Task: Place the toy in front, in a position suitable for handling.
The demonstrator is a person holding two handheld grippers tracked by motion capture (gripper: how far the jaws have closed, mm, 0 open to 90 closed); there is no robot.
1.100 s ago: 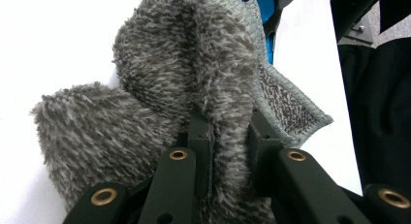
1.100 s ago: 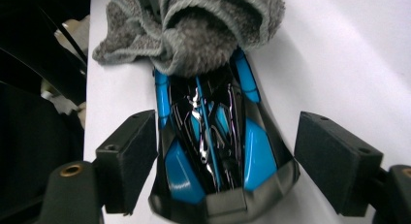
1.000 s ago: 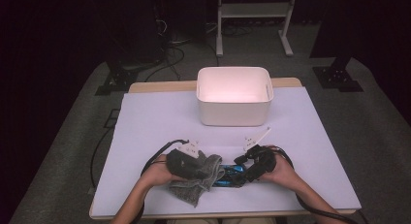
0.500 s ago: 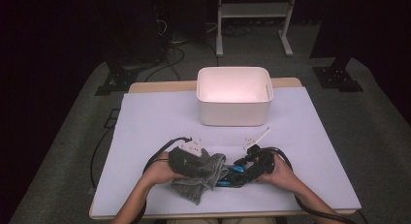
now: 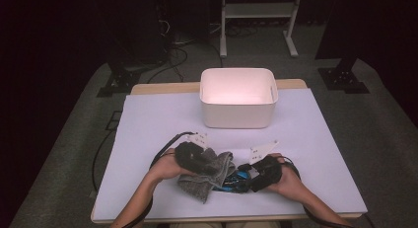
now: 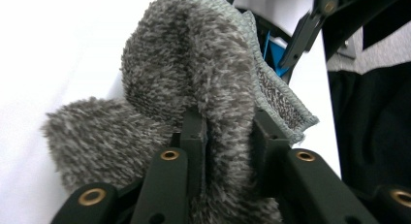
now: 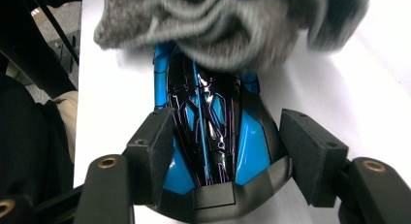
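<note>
Grey sock (image 5: pixel 209 171), soft and floppy, near table's (image 5: pixel 148 139) front edge, pinched in a fold by L gripper (image 6: pixel 228 136), jaws just easing wider. Blue toy car (image 7: pixel 213 132), hard, glossy, likely slippery; best taken by its flanks. R gripper (image 7: pixel 232 146) astride it, closing, not yet touching. White bin (image 5: pixel 238 97) looks empty.

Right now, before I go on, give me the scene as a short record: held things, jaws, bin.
left gripper: shut on a fold of the grey sock, jaws just eased slightly
right gripper: jaws closing around the blue toy car, left pad touching, right pad apart
sock and car: sock drapes over the car's far end
white bin: behind both, on the table
</note>
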